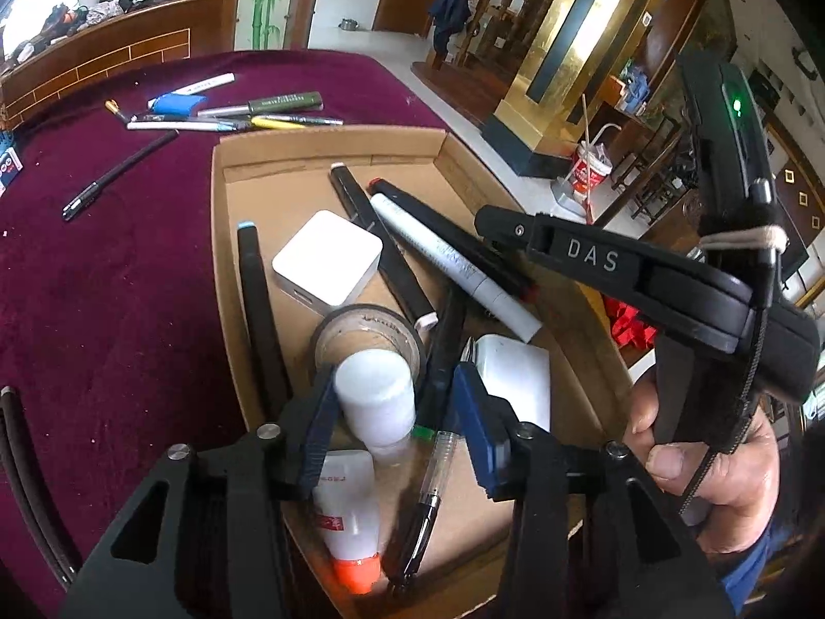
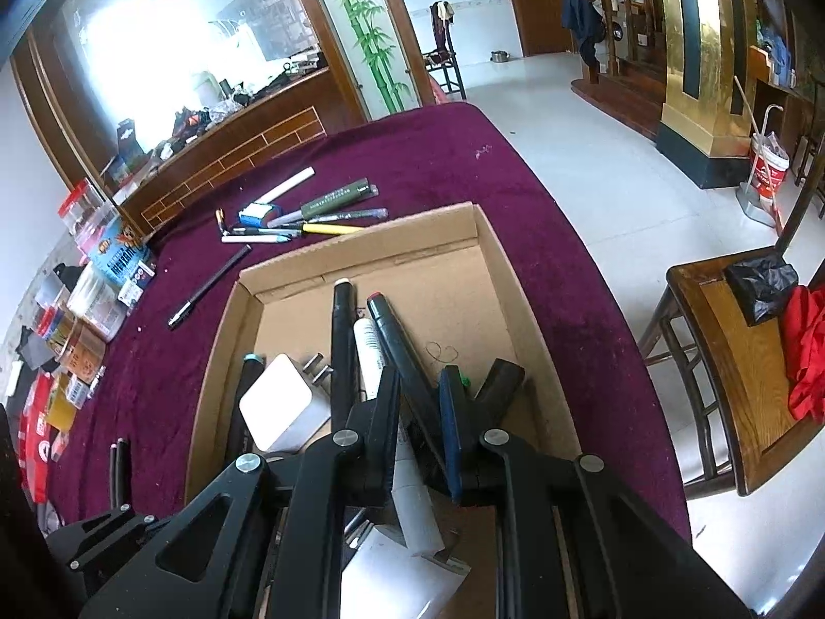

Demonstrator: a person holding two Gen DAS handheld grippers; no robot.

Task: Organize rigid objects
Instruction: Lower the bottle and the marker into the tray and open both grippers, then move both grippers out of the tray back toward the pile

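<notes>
A cardboard box (image 1: 330, 149) on the maroon table holds markers, a white charger cube (image 1: 327, 258), a tape roll (image 1: 368, 325), a glue bottle (image 1: 348, 516) and a clear pen (image 1: 428, 495). My left gripper (image 1: 394, 402) is over the box's near end, its jaws apart with a white bottle (image 1: 376, 397) between them, not clearly squeezed. My right gripper (image 2: 420, 397) is open over the box (image 2: 361, 247), above a black marker (image 2: 402, 351) and a white marker (image 2: 371, 351). The right gripper also shows in the left wrist view (image 1: 495, 222). More pens (image 1: 232, 113) lie beyond the box.
A loose black pen (image 1: 118, 175) lies left of the box. Boxes and packets (image 2: 77, 309) crowd the table's left edge. A wooden chair (image 2: 737, 361) stands off the table's right side. A wooden counter (image 1: 103, 46) is behind the table.
</notes>
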